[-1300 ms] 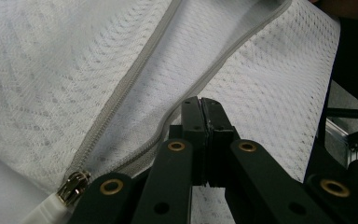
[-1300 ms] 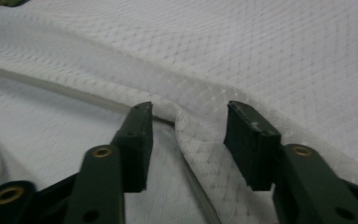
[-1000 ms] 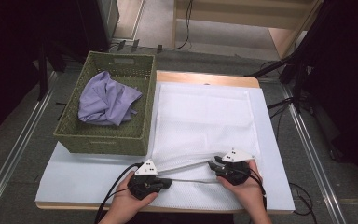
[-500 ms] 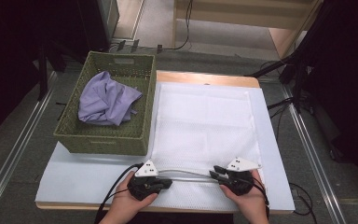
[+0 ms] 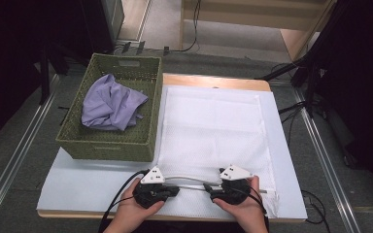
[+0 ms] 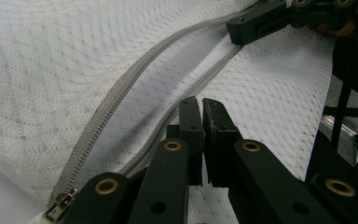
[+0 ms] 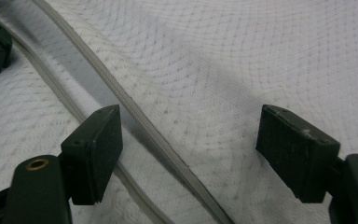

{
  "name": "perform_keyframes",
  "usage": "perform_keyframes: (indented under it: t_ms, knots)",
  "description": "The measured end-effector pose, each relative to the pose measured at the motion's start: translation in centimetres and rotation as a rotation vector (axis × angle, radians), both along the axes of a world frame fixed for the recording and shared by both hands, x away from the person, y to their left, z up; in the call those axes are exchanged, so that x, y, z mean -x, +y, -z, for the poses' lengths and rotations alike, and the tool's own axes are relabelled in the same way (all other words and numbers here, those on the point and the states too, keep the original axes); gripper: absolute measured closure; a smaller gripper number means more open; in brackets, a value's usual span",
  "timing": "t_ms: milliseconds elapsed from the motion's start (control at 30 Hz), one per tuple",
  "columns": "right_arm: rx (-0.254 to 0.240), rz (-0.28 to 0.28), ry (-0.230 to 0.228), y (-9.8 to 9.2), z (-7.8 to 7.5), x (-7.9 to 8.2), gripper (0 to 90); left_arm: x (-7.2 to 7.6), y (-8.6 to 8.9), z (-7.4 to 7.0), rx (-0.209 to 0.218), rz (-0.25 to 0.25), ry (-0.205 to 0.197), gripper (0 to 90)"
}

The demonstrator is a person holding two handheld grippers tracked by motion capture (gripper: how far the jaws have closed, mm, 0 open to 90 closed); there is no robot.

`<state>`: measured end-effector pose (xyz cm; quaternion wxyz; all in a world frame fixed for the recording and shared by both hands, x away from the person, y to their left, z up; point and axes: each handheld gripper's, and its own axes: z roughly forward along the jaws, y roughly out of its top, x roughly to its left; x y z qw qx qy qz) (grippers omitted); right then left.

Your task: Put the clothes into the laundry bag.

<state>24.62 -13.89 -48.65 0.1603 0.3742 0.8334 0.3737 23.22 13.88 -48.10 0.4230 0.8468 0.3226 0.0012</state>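
While the zipper (image 5: 194, 181) of the white mesh laundry bag (image 5: 213, 131) lies partly undone at the near table edge, the opening is readied for widening.

High view: the left gripper (image 5: 171, 190) sits near left and the right gripper (image 5: 212, 190) near right, both at the bag's near hem; the purple cloth (image 5: 111, 103) waits in the green basket (image 5: 108, 145) at far left. Left gripper view: the jaws are pressed together on the near zipper tape and should be kept so. Right gripper view: the jaws stand wide apart astride the far zipper tape (image 7: 135, 112), pinching nothing; this edge is best gripped next. Compared with a second ago, the right jaws have just been opening and have been brought down onto the bag.
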Motion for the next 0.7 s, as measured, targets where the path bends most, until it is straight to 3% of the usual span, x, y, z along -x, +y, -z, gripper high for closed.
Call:
perform_keyframes:
  t_ms: [67, 167, 233, 300, 367, 467, 567, 700]
  knots:
    - [0.004, 0.025, 0.002, 0.3, 0.0, 0.0, 25.0, 0.1, 0.0, 0.0, -0.004, -0.001, -0.006, 87.2]
    - [-0.011, 0.072, -0.014, 0.0, -0.2, 0.1, 42.4, 0.1, 0.0, 0.0, -0.004, -0.001, -0.004, 87.2]
    - [-0.003, 0.129, -0.037, -0.7, -0.2, -0.1, 45.7, 0.1, 0.0, 0.0, -0.004, 0.0, -0.004, 87.1]
    - [-0.026, 0.172, -0.027, -1.6, -0.1, -0.3, 49.7, 0.0, 0.0, 0.0, -0.004, 0.001, -0.003, 86.9]
    - [-0.059, 0.165, 0.0, -2.4, 0.0, -0.4, 53.9, 0.1, 0.0, 0.0, -0.003, 0.0, -0.003, 86.9]
    - [-0.056, 0.115, 0.007, -2.8, 0.0, -0.3, 56.6, 0.0, 0.0, 0.0, 0.001, 0.001, -0.001, 86.9]
    - [-0.076, 0.119, 0.021, -3.0, 0.0, -0.4, 56.3, 0.0, 0.0, 0.0, 0.001, 0.0, -0.002, 87.0]
    - [-0.04, 0.141, 0.008, -2.9, -0.2, -0.4, 69.2, 0.1, 0.0, 0.0, -0.003, -0.009, -0.003, 87.9]
